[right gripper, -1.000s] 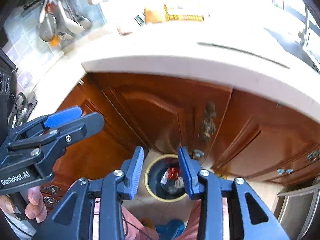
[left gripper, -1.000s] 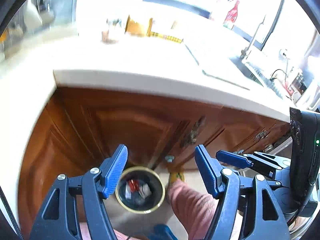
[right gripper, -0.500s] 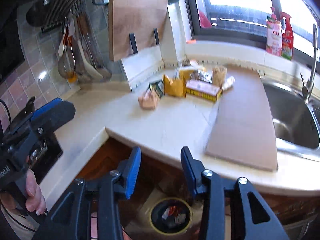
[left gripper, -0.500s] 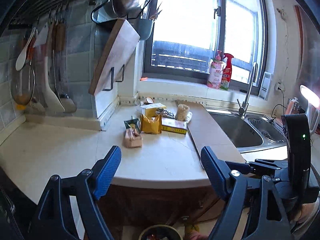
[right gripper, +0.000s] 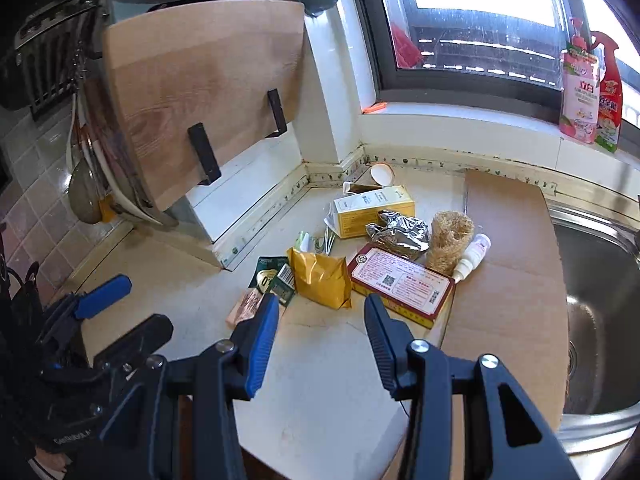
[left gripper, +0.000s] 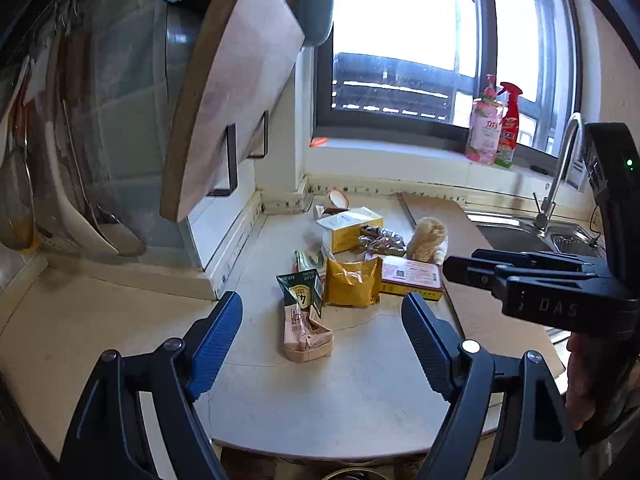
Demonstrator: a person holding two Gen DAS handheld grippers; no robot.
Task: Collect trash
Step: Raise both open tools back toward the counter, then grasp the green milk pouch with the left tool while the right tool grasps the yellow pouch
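empty tongs (left gripper: 322, 316) over crumpled wrappers (left gripper: 352, 286).

The right tongs' (left gripper: 472, 270) black body reads "DAS" in the left wrist view. A green packet (left gripper: 300, 292) near the desk's middle shows a "4". Other print is too small to read.

The left gripper (left gripper: 322, 332) points downward, its jaws wide apart with nothing between them. The right gripper (right gripper: 320, 328) tilts down beside it, jaws parted more narrowly and empty. A hand (left gripper: 588, 384) grips the right gripper's handle.
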